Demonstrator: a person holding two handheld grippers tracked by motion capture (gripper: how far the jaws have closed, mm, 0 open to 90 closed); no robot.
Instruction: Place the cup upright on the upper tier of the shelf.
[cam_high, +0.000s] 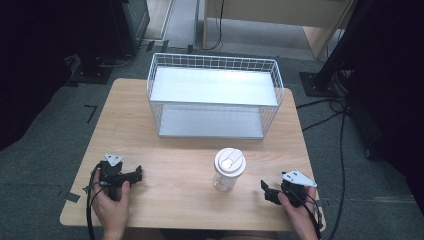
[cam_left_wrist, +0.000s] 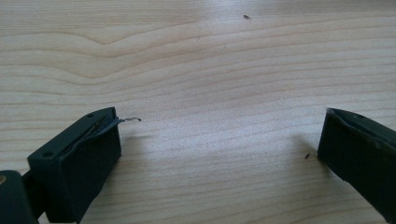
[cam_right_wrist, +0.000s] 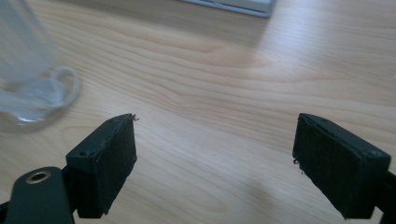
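the wooden counter (cam_high: 190, 165) carries a white wire basket rack (cam_high: 215, 95) toward its far edge; the rack has two flat grey-white shelves, one above the other, with its open side facing the person. a clear plastic cup (cam_high: 228, 170) with a white lid stands upright on the counter in front of the rack, near its right half and apart from it. the left tongs (cam_high: 137, 175) rest near the front left corner of the counter, gripped by the person's left hand (cam_high: 112, 200), jaws pointing to the right toward the cup and well apart from it; a grey three-cornered plate sits on top. in the left gripper view the left tongs (cam_left_wrist: 219, 135) have both black jaws spread wide over bare wood grain, with nothing between them; a thin curl of material sticks out from the tip of the left jaw pad. the right tongs (cam_high: 267, 191) rest near the front right corner, gripped by the person's right hand (cam_high: 300, 215), jaws pointing left toward the cup and near it without touching. in the right gripper view the right tongs (cam_right_wrist: 215, 140) are likewise spread wide and hold nothing; the transparent base of the cup (cam_right_wrist: 32, 70) appears at the upper left, beyond and to the left of the left jaw, and a corner of the rack's lower edge (cam_right_wrist: 233, 5) appears at the top. cables trail from both tongs off the front of the counter.
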